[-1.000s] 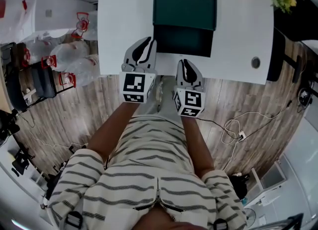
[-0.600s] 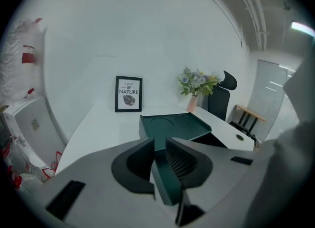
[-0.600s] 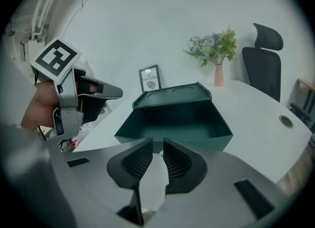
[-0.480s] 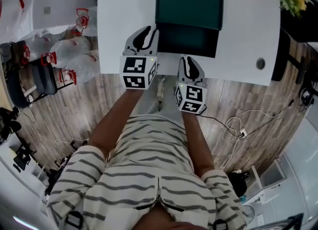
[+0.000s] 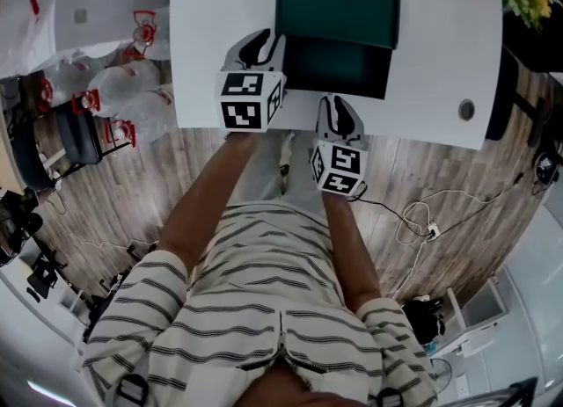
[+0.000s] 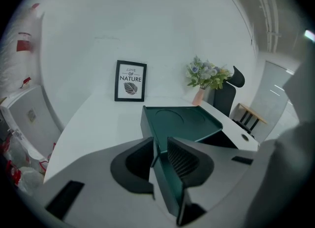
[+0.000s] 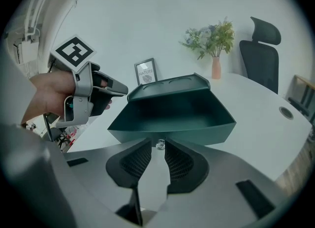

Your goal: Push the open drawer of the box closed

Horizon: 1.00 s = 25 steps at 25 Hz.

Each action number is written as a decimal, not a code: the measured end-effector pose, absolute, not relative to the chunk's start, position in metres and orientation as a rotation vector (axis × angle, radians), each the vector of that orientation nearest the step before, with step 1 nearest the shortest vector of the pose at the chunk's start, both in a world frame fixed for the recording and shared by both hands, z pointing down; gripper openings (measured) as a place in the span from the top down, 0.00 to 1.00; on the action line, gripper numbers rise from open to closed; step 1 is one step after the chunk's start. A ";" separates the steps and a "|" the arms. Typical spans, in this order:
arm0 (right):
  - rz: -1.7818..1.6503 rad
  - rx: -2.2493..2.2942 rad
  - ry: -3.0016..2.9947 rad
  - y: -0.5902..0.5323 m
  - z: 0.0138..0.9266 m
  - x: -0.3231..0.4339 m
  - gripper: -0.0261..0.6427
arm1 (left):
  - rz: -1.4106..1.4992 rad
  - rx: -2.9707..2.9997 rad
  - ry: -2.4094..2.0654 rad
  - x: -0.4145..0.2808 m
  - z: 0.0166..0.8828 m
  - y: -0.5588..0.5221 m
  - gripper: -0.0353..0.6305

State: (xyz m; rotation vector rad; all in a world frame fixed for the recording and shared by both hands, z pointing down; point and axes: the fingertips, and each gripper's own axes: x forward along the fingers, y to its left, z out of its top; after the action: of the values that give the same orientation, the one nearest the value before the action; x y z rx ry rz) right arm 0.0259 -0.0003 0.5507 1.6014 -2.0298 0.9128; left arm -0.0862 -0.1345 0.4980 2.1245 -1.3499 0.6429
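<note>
A dark green box (image 5: 337, 5) stands on the white table (image 5: 215, 10), its drawer (image 5: 345, 67) pulled out toward me. My left gripper (image 5: 264, 43) is at the drawer's left side. In the left gripper view its jaws (image 6: 160, 146) straddle the drawer's left wall (image 6: 170, 192), which fills the narrow gap between them. My right gripper (image 5: 339, 108) points at the drawer front (image 7: 172, 131). Its jaws are opening, and the small silver knob (image 7: 159, 144) sits between the fingertips without being pressed.
A framed picture (image 6: 130, 81) and a vase of flowers (image 6: 204, 77) stand at the table's back. An office chair (image 7: 263, 49) is at the right. A cable hole (image 5: 466, 109) lies near the front edge. Plastic bags (image 5: 123, 98) and cables (image 5: 422, 221) lie on the floor.
The left gripper has moved forward over the table along the drawer's left side. The right gripper has crept closer to the drawer front.
</note>
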 end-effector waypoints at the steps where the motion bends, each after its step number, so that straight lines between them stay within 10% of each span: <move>1: 0.916 1.600 -2.026 0.000 0.552 0.026 0.82 | 0.647 2.115 -1.349 -0.087 0.500 -0.137 0.83; 25: 0.945 1.580 -2.009 0.000 0.564 0.024 0.82 | 0.724 2.000 -1.206 -0.083 0.518 -0.153 0.87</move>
State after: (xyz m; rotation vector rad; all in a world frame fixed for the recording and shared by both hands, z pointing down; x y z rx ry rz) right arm 0.0243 0.0004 0.5643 1.5797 -2.0090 0.9454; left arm -0.0831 -0.1530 0.5182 1.9996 -1.2056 0.7243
